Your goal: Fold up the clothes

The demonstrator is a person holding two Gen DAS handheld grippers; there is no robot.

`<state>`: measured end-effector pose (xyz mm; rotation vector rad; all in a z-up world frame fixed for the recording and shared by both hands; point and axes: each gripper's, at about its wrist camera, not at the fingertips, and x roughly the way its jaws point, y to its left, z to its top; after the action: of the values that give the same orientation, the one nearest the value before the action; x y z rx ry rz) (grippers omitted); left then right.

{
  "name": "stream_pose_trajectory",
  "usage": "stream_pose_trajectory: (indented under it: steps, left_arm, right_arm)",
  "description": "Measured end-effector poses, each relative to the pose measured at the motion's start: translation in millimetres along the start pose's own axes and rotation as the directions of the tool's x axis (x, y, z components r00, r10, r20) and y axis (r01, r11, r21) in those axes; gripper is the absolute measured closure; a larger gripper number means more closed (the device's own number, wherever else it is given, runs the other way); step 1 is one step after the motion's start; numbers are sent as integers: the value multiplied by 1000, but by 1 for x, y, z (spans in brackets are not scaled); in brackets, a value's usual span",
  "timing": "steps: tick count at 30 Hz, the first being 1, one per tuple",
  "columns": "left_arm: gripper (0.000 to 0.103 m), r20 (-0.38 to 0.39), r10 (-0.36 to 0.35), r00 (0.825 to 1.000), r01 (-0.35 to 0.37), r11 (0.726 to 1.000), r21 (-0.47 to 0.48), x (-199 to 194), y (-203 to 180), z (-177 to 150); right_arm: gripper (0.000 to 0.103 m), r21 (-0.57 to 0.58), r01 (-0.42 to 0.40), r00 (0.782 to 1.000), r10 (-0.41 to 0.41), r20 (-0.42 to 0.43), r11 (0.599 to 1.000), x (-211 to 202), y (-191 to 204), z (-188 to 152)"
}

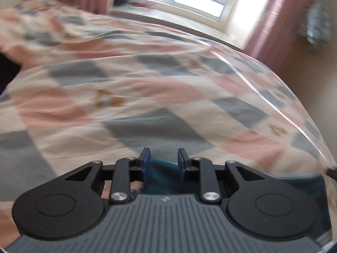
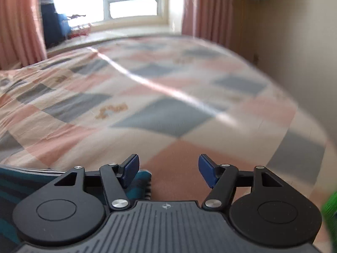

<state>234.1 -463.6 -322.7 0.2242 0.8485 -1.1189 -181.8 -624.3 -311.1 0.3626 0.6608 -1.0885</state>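
Left gripper (image 1: 164,160) above a checked bedspread (image 1: 147,84), blue pads (image 1: 145,158) a narrow gap apart and closed on nothing. Teal striped garment (image 1: 160,179) low in the left view, directly beneath and just behind the fingertips, mostly hidden by the gripper body; touching or not, cannot tell. Right gripper (image 2: 168,168) spread wide, holding nothing. Same teal garment (image 2: 12,185) at lower left of the right view, its edge under the left-hand pad (image 2: 131,168), none of it between the pads. Window (image 2: 130,0) and pink curtains (image 2: 202,6) beyond the bed. Both views blurred.
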Motion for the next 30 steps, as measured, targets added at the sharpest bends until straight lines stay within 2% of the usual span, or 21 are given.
stream_pose_trajectory:
  steps: [2,3,6,8,9,11,12,14,15,16,18,20,21,23,24,25,26,27,28,29,30]
  left_arm:
    - [79,-24,-14,1000,17,992,124,18,-30,-11]
    - [79,-37,-8,999,14,987,160,31,-38,-17]
    - [77,-95,65,993,-49,986,161,67,-21,-29]
    - [84,-106,90,990,-78,991,111,70,5,-28]
    - [99,-104,111,988,-101,990,95,61,16,-26]
    - [96,-83,156,984,-151,986,71,28,34,-20]
    - [91,-70,176,982,-172,983,64,7,38,-19]
    - [89,-56,161,985,-155,983,102,-38,34,-26]
    - [89,-49,142,989,-134,980,150,-57,25,-35]
    - [89,-43,126,991,-114,972,205,-76,14,-45]
    - [88,-77,96,992,-69,952,299,-87,-4,-72]
    - [87,-125,72,990,-20,927,374,-89,-17,-102]
    - [85,-152,89,984,-20,915,404,-81,-18,-118]
    - [88,-175,163,971,-69,891,448,-67,-6,-143]
    - [84,-180,201,963,-100,885,454,-64,4,-149]
    - [78,-178,208,962,-110,888,446,-69,11,-148]
    - [77,-158,199,967,-110,887,448,-79,12,-144]
    - [77,-126,201,971,-117,866,486,-91,6,-141]
    - [79,-87,214,973,-131,822,555,-104,-4,-141]
    - [79,-50,211,976,-133,768,626,-116,-15,-144]
    - [73,-25,191,981,-120,709,694,-126,-25,-151]
  right_arm:
    - [38,-96,-75,997,76,10,993,-7,25,-7]
    - [44,-159,-97,995,98,1,982,-3,38,-12]
    - [46,-320,-77,997,69,-37,944,27,58,-31]
    - [46,-379,-87,996,74,-48,921,44,58,-42]
    - [46,-380,-107,994,96,-46,919,49,49,-46]
    - [46,-376,-132,991,121,-55,917,46,40,-43]
    - [47,-378,-114,993,100,-57,919,40,40,-39]
    - [49,-349,-33,999,20,-41,937,20,36,-31]
    - [49,-320,-16,999,7,-32,947,5,32,-27]
    - [49,-303,-32,999,28,-16,953,-14,32,-30]
    - [49,-273,-73,996,82,19,959,-53,33,-36]
    - [49,-326,-111,993,120,8,939,-78,45,-59]
    - [49,-355,-129,990,138,-1,926,-90,52,-71]
    - [57,-394,-164,986,156,-52,904,-93,56,-100]
    - [57,-410,-171,985,151,-83,896,-90,56,-114]
    - [57,-424,-155,986,113,-123,892,-81,50,-129]
    - [58,-413,-153,985,106,-135,898,-80,43,-132]
    - [59,-398,-154,984,105,-143,904,-81,36,-133]
    - [57,-382,-155,983,104,-151,911,-82,28,-134]
    - [55,-416,-105,990,57,-126,903,-91,30,-130]
    - [50,-459,-72,995,32,-93,885,-104,31,-128]
